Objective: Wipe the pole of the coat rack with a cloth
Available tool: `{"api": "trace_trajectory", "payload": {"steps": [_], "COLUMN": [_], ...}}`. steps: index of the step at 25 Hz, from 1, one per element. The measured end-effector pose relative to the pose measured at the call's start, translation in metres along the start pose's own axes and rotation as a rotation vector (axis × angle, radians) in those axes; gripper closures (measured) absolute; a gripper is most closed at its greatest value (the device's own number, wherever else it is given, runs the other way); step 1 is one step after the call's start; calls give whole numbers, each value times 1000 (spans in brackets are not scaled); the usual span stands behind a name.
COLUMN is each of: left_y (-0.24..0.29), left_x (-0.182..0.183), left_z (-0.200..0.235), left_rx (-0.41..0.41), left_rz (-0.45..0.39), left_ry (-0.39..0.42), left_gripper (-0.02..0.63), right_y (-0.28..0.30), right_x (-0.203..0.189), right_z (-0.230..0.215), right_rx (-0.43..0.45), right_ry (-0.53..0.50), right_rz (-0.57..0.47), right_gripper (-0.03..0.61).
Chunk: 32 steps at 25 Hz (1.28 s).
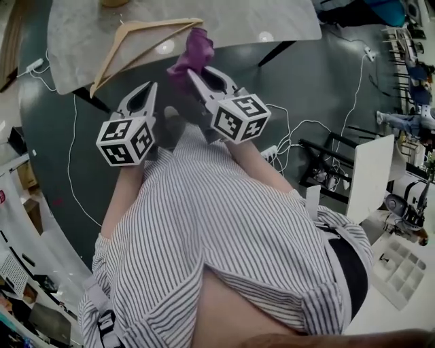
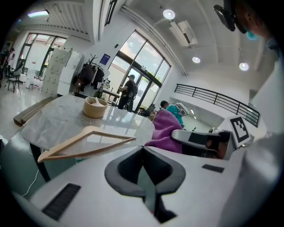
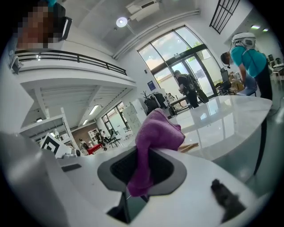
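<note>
A purple cloth hangs bunched from my right gripper, whose jaws are shut on it just above the table edge. In the right gripper view the cloth fills the gap between the jaws and folds over the tip of that gripper. My left gripper is held beside it, to its left, shut with nothing in it. Its tips meet in the left gripper view, where the cloth shows to the right. I cannot make out a coat rack pole in any view.
A wooden hanger lies on the marble table ahead, with a tan bowl further back. Cables trail over the dark floor. A white board and trays stand to the right. People stand beyond the table.
</note>
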<state>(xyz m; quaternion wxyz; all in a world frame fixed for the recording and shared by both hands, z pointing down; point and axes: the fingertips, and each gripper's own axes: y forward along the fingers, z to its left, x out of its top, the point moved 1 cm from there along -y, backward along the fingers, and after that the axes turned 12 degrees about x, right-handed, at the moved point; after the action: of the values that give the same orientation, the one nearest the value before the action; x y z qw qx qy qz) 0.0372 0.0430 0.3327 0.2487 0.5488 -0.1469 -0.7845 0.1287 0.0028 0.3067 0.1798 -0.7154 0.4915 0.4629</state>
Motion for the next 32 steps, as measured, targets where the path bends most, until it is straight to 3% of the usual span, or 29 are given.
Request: {"api": "trace_trajectory", "payload": {"steps": [12,25,32], "left_y": [85,101,107], "left_x": [64,63,71], "left_z": [22,39,48], "left_rx": [57,85,60], "left_rz": [-28,1,16], "left_ry": [-43,-79,-54], "left_gripper": [603,603,603], "right_y": [57,84,93], "right_x": [55,42,38], "right_z": [-73,-93,-100], "right_rx": [33,43,22], "right_ry": [-82,-33,-2], "right_rz": [69,149,174], "right_gripper": [508,508,508]}}
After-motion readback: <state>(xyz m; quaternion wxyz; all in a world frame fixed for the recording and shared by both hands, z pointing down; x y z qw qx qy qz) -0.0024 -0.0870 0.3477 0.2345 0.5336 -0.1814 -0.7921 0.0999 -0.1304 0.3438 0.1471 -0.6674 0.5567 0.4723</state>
